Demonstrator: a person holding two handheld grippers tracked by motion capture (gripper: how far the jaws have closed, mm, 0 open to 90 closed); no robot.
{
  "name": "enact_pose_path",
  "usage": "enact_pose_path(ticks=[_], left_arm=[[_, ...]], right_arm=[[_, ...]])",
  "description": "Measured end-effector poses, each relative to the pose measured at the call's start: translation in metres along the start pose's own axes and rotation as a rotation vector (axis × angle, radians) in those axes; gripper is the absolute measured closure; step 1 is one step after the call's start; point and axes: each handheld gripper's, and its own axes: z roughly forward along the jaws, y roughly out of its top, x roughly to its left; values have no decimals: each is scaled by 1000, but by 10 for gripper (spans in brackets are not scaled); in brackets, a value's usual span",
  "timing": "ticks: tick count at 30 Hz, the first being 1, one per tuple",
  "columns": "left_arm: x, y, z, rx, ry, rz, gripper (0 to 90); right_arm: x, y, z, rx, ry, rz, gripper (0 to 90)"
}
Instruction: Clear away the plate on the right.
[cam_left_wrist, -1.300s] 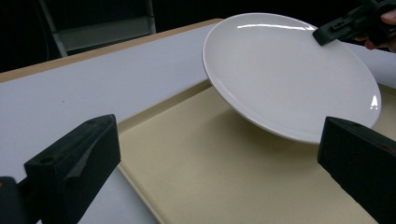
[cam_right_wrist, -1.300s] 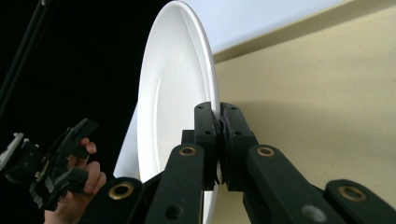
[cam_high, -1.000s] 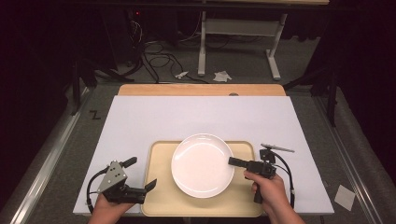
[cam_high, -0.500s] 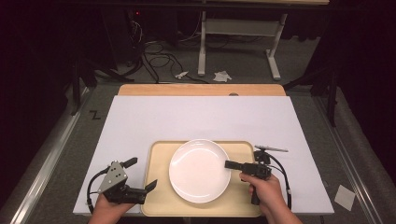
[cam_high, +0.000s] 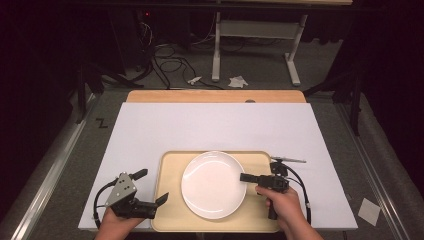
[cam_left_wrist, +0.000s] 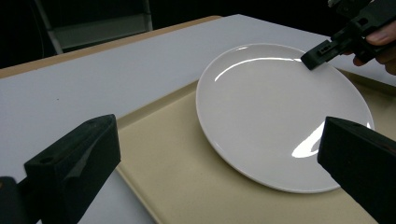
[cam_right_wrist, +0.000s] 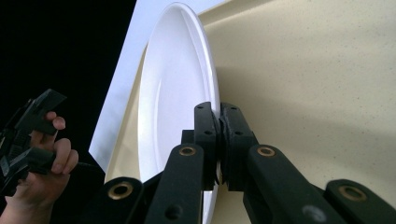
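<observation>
Since the earlier frames the one white plate (cam_high: 213, 184) has slid leftward across the single beige tray (cam_high: 167, 210), drawn along by the right gripper (cam_high: 245, 177), whose jaws are clenched on the plate's right rim, one pad above and one below it; the left gripper (cam_high: 153, 187) has kept its place. That left gripper's jaws stand released and wide apart over the tray's left edge, with the plate just ahead of them. No brand, label or writing can be read on the plate, the tray or the white table (cam_high: 215, 125).

My right gripper (cam_high: 243, 177) has dragged the white plate (cam_high: 212, 185) leftward and nearer me across the tray (cam_high: 170, 200). My right hand (cam_high: 282, 202) came along.
</observation>
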Motion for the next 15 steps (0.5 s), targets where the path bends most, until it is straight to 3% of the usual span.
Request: enact_pose_path(ticks=[8, 15], left_arm=[[0, 0, 0, -1, -2, -1, 3], [-1, 0, 1, 1, -4, 3, 3]], right_arm=[[-5, -1, 2, 14, -28, -15, 875], [-11, -1, 3, 51, -34, 20, 863]])
